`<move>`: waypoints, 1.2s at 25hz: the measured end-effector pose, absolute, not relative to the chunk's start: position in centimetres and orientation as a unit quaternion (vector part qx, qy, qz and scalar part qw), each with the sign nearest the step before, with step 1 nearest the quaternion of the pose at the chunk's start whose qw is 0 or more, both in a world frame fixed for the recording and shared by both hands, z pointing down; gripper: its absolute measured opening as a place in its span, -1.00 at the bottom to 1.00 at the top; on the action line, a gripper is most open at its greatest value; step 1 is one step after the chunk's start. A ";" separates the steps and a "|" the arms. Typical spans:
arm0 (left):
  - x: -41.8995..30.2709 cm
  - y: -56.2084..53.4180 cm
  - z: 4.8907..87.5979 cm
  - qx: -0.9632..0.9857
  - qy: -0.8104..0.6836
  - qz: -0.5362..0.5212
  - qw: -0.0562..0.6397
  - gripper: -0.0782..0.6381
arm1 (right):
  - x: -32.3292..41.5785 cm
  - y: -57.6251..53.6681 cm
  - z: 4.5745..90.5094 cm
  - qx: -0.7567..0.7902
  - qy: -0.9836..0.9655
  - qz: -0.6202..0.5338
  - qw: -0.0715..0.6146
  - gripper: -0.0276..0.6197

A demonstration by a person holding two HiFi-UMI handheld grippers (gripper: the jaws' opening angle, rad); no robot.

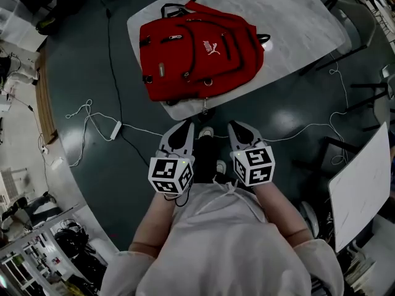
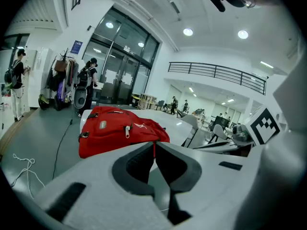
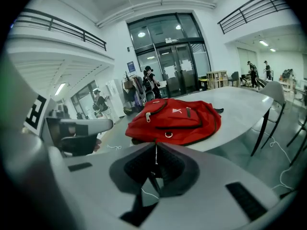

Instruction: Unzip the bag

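Note:
A red backpack lies flat on the white marble table, its zips closed and silver pulls showing. In the left gripper view the backpack lies ahead beyond the jaws; the right gripper view shows the backpack ahead too. Both grippers hang side by side in front of the person's body, short of the table's near edge. The left gripper is shut and holds nothing. The right gripper is shut too, its jaws meeting at the tips.
A white cable with a power strip runs across the dark floor left of the table. Chairs stand to the right, and a white board leans at the right. People stand far off by the glass doors.

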State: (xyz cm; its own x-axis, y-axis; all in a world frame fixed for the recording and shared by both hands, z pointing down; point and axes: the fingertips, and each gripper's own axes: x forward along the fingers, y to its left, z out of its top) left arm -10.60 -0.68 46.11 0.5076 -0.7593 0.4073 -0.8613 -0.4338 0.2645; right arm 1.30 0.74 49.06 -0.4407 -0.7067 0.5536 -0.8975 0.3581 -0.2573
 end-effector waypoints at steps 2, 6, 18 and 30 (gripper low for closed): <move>-10.8 -2.9 46.7 0.842 -0.475 0.121 0.226 -0.71 | 0.6 -0.8 49.5 0.495 -0.802 0.281 0.180 -0.82; -10.9 -6.7 48.2 0.848 -0.456 0.140 0.231 -0.70 | -0.7 -3.8 50.9 0.493 -0.793 0.295 0.201 -0.82; -10.3 -11.5 57.3 0.868 -0.378 0.218 0.235 -0.71 | -5.0 -6.3 59.8 0.456 -0.742 0.410 0.270 -0.82; -8.5 -12.5 62.5 0.863 -0.307 0.263 0.303 -0.70 | -6.5 -8.1 64.0 0.472 -0.691 0.455 0.304 -0.63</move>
